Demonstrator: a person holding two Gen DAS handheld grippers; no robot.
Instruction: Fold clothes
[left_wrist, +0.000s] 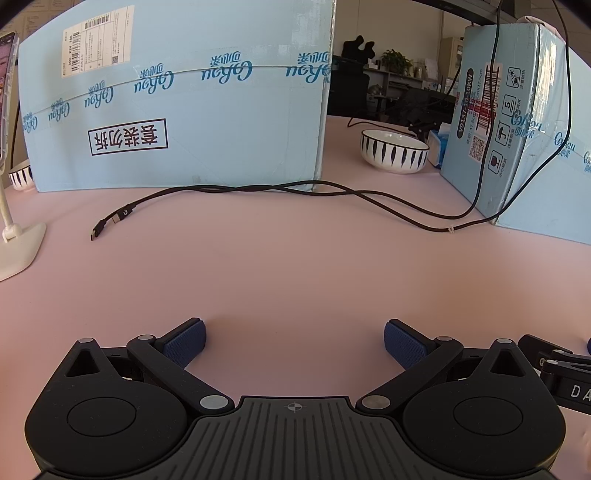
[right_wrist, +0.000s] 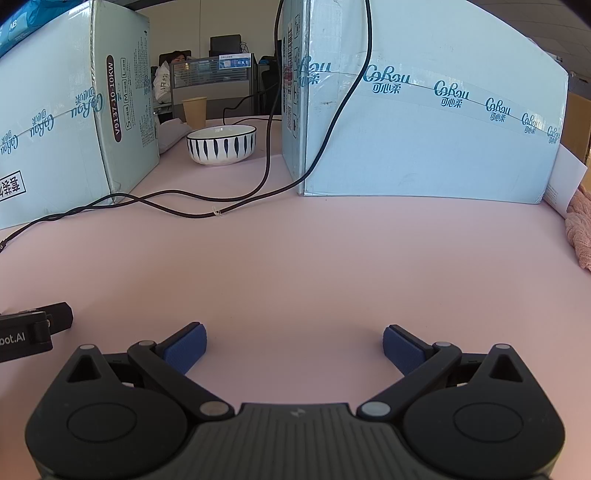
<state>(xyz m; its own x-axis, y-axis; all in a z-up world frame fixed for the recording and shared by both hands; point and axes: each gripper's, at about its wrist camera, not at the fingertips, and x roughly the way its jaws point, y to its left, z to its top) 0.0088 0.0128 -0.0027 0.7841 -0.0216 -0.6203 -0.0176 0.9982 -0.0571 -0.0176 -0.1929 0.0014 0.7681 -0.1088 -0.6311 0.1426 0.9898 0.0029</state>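
Over the near edge of the pink table I have both grippers low and side by side. My left gripper has its jaws spread wide, blue pads well apart with nothing but bare surface between them. My right gripper is just as wide, also holding nothing; a bit of it shows at the right border of the left wrist view.

At the far right edge of the table, in the right wrist view, I can see a pink knitted garment lying crumpled, well apart from both claws and only partly in frame. A white paper sheet stands just behind it.

Along the back of the table stand two light blue cardboard boxes, one toward the left and one toward the right. Between them sits a white bowl with dark stripes. A black cable trails across the surface in front of the boxes, its plug end lying free toward the left. At the left edge stands a white phone stand.
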